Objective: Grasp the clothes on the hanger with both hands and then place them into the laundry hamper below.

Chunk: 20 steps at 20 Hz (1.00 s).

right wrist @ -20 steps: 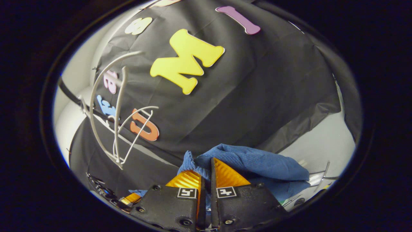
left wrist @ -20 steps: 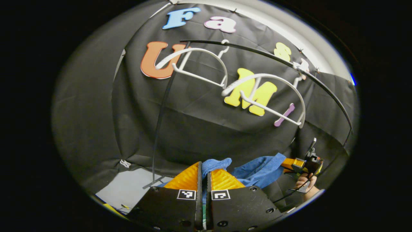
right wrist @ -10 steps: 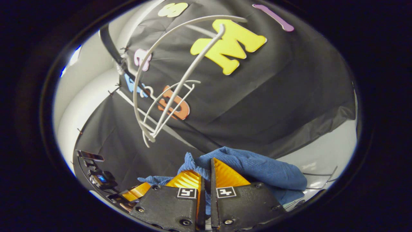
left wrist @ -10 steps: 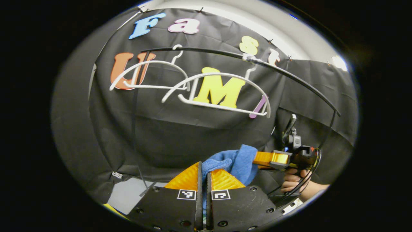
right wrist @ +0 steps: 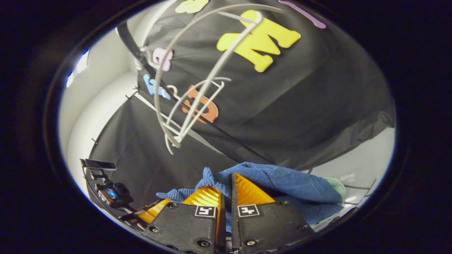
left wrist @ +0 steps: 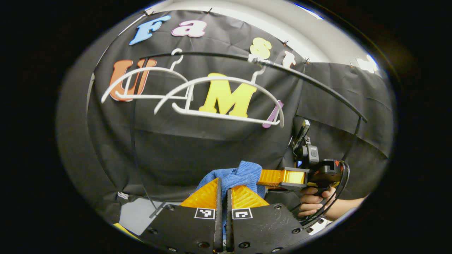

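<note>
Garment off the hangers, bunching between my grippers

My left gripper (left wrist: 222,190) and right gripper (right wrist: 226,192) both pinch the blue garment (right wrist: 282,181); they have closed together since a second ago, and the hamper comes next.

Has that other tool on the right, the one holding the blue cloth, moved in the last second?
Yes. In the left gripper view the right tool has come in toward the left tool, bunching the blue cloth.

The blue garment (left wrist: 233,176) is mostly hidden behind the left gripper (left wrist: 222,185); its lower part is cut off. In the right gripper view, the garment (right wrist: 282,183) covers a pale green item (right wrist: 337,187), too little visible to identify. The other gripper's fingertips (left wrist: 263,177) are buried in cloth.
</note>
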Tool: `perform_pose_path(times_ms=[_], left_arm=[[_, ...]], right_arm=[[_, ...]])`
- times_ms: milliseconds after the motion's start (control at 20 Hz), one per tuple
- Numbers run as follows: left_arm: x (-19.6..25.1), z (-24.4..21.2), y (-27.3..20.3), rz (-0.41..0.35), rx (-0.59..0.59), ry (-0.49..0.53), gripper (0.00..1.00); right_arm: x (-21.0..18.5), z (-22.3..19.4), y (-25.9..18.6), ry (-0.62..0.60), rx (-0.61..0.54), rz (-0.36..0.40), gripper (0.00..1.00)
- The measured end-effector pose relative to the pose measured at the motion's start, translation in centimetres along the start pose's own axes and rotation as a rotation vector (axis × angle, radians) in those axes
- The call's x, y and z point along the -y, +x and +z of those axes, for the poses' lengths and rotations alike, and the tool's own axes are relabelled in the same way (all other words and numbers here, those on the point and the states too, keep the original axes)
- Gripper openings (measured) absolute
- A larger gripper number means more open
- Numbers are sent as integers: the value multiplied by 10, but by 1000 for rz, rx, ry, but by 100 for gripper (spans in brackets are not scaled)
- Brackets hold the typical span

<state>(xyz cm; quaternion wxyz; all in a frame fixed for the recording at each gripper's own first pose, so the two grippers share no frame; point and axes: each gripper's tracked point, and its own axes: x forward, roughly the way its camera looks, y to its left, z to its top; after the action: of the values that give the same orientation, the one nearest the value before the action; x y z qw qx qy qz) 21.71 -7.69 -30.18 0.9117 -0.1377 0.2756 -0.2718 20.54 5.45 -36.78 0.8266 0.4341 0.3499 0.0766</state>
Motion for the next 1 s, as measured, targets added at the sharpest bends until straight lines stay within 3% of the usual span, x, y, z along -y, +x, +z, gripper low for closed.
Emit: perform_pose_path(times_ms=[250, 450, 650, 800, 900, 1000], left_arm=[[-31, -68, 32, 97, -160, -6, 4], [-60, -114, 38, 178, -269, -34, 4], [-84, -140, 37, 227, -326, -62, 4], [-96, -155, 40, 255, -361, -78, 4], [-101, -168, 37, 270, -406, -85, 5], [-104, -180, 29, 291, -465, -107, 10]], right_arm=[[67, -36, 31, 55, -110, -140, 10], [93, -71, 49, 121, -190, -200, 10], [105, -95, 70, 96, -259, -236, 10], [110, -107, 77, 17, -317, -274, 10], [122, -112, 79, -73, -351, -352, 10], [144, -113, 71, -188, -394, -433, 18]])
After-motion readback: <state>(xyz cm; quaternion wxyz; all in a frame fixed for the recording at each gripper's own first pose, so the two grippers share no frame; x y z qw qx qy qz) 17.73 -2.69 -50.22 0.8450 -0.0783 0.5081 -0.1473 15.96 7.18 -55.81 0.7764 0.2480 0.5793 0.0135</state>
